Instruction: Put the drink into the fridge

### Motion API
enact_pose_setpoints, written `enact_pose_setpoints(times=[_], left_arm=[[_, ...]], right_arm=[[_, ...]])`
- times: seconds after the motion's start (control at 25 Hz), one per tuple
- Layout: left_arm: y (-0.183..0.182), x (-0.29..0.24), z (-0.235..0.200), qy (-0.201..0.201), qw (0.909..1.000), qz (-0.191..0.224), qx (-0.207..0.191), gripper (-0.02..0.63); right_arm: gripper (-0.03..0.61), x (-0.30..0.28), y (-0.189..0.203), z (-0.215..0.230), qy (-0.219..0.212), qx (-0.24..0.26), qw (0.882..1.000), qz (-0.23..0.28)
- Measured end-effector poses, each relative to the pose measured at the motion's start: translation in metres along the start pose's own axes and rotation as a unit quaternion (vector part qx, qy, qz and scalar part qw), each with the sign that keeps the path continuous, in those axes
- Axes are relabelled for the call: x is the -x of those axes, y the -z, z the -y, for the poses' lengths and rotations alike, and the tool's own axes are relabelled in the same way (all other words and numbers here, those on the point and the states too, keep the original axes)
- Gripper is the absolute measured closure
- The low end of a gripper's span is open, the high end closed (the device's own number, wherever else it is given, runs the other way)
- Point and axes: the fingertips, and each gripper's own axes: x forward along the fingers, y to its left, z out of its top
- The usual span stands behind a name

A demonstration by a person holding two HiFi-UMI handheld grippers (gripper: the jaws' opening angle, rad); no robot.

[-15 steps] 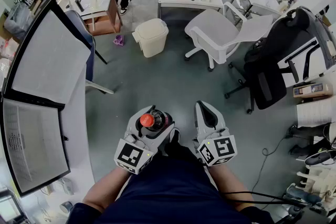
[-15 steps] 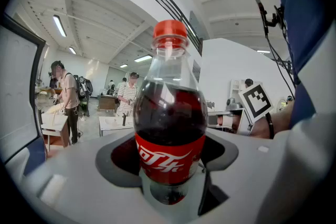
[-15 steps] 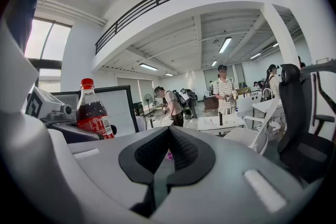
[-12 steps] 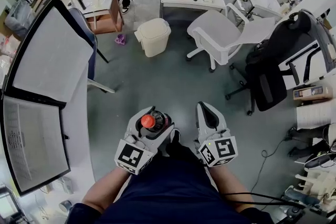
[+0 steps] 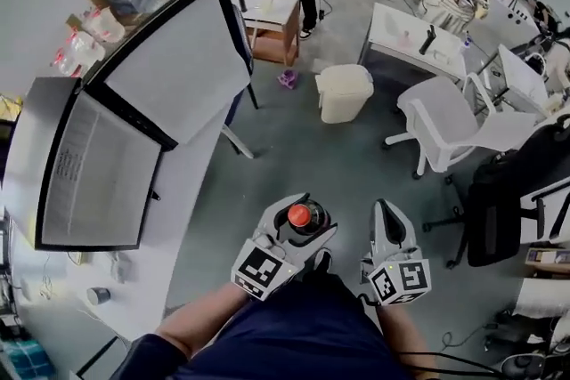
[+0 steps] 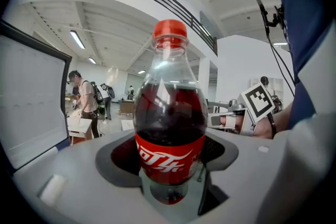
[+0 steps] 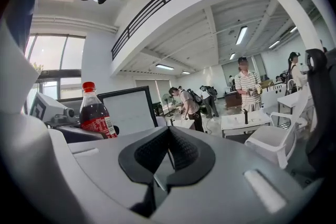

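A cola bottle (image 6: 170,113) with a red cap and red label stands upright between the jaws of my left gripper (image 6: 170,170), which is shut on its lower body. In the head view the red cap (image 5: 299,214) shows from above inside the left gripper (image 5: 303,229), held close in front of the person's body. My right gripper (image 5: 386,211) is beside it on the right, jaws together with nothing between them (image 7: 168,152). The right gripper view also catches the bottle (image 7: 97,113) at its left. No fridge is in view.
Two large monitors (image 5: 151,102) stand on a white desk at the left. Ahead on the grey floor are a cream waste bin (image 5: 345,92), a white office chair (image 5: 454,125) and a black chair (image 5: 517,200). People stand by small tables (image 5: 419,36) at the back.
The view has swung left: the monitors, bin and chairs have shifted right in the picture. Both grippers keep their places in front of the body, the left still holding the bottle.
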Motion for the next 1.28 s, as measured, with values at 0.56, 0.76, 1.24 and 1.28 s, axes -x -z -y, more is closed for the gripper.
enact_pose_setpoints(times=[0.56, 0.76, 1.24, 1.28], left_arm=[[0.008, 0.103, -0.074, -0.272, 0.9604, 0.033, 0.051, 0.299], [0.016, 0.148, -0.099, -0.336, 0.9388, 0.042, 0.064, 0.299], [0.043, 0.248, -0.172, -0.404, 0.9101, 0.040, 0.082, 0.299], [0.046, 0.256, -0.178, -0.407, 0.9085, 0.041, 0.085, 0.299]], right_arm=[[0.572, -0.045, 0.028, -0.068, -0.207, -0.008, 0.977, -0.052], [0.572, -0.064, 0.040, -0.092, -0.237, -0.005, 0.969, -0.074], [0.572, -0.114, 0.041, -0.191, -0.276, 0.020, 0.958, -0.080], [0.572, -0.118, 0.042, -0.200, -0.277, 0.022, 0.957, -0.081]])
